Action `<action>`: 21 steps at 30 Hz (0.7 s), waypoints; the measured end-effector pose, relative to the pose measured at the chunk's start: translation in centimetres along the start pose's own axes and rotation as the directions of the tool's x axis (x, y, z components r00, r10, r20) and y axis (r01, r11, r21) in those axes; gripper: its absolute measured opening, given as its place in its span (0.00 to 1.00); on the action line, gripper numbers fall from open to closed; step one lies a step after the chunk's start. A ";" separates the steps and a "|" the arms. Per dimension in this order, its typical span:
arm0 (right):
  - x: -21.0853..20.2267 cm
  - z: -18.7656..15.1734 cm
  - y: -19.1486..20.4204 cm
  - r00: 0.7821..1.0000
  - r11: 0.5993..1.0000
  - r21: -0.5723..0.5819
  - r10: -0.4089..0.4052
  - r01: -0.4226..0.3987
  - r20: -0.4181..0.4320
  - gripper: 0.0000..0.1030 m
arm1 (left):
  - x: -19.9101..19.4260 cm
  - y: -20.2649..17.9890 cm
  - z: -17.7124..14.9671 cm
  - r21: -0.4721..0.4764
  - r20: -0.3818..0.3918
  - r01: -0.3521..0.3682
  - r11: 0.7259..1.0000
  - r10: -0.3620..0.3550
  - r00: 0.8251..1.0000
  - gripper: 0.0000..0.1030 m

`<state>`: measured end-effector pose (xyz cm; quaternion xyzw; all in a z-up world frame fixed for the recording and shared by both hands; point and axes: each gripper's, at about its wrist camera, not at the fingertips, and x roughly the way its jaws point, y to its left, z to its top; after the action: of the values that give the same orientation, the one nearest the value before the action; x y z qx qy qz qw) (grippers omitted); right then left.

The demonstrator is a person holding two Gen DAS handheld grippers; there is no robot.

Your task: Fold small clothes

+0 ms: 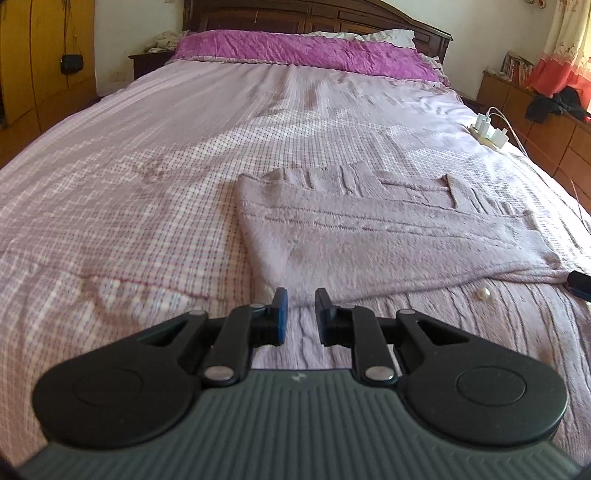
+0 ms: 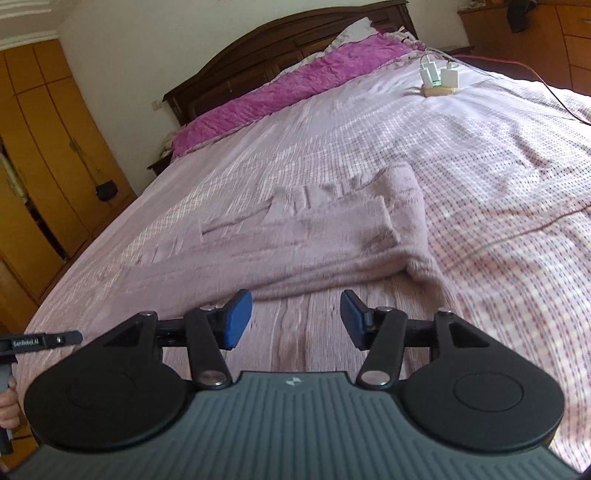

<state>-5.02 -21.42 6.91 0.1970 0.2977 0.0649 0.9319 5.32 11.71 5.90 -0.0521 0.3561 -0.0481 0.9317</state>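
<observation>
The folded lilac garment (image 1: 388, 236) lies crosswise just ahead of the narrowed, empty left gripper (image 1: 298, 314) and the wide, empty right gripper (image 2: 295, 319).

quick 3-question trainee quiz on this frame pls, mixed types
1. True or false: the right tongs are clamped on the lilac knit garment.
2. What lies on the checked bedspread near the far edge? A) a laptop B) a power strip with white chargers C) a shoe
3. Fill in: the pillow at the headboard has a ____ cover.

Key:
1. False: the jaws stand apart with nothing between them, short of the garment's near edge.
2. B: the power strip with white chargers lies there.
3. Magenta: the pillow lies across the head of the bed.
</observation>
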 end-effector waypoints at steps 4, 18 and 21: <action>-1.4 -1.0 0.3 1.000 1.000 -0.024 0.012 -0.013 -0.027 0.60 | -1.4 -0.1 -0.7 0.008 0.002 -0.004 1.000 0.004 1.000 0.18; -5.9 -3.5 -0.4 0.991 0.997 -0.007 0.075 -0.077 -0.112 0.61 | -5.3 0.2 -4.2 0.007 -0.011 -0.009 1.000 0.009 1.000 0.18; -6.8 -4.1 -1.2 0.990 0.998 0.002 0.061 -0.061 -0.129 0.68 | -6.1 0.9 -5.1 -0.008 -0.026 -0.006 1.000 0.006 1.000 0.18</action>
<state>-12.98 -22.79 6.98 0.2003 0.3509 0.1064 0.9085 -2.60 13.06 6.00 -0.0543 0.3687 -0.0446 0.9269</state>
